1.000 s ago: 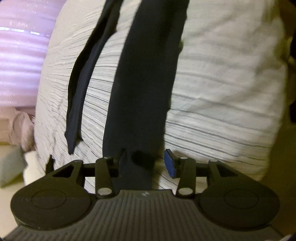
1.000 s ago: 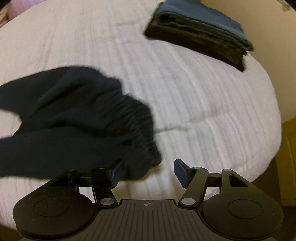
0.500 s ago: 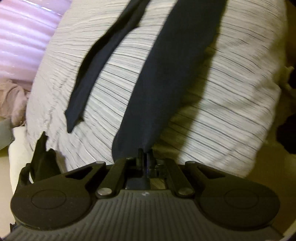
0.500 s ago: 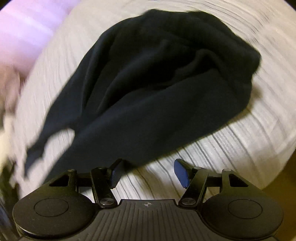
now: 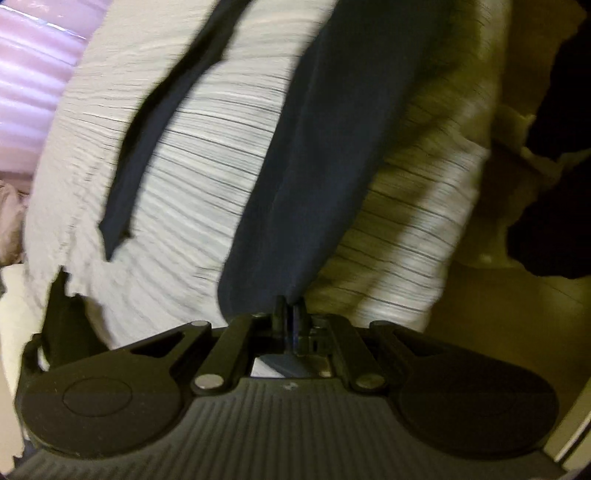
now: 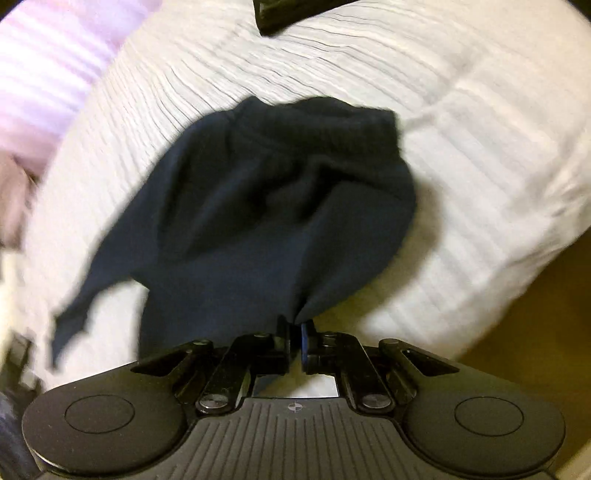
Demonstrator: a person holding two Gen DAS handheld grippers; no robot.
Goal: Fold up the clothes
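on white bed [image 6: 461, 122]: both hand-held grippers, left [image 5: 289, 314] and right [image 6: 295, 330], clamped on dark trousers [image 6: 258, 206]; folded pile [image 6: 280, 14] behind.

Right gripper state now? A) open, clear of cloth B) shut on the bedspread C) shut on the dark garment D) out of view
C: the right gripper has its fingers pinched together on an edge of the dark garment that lies on the bedspread.
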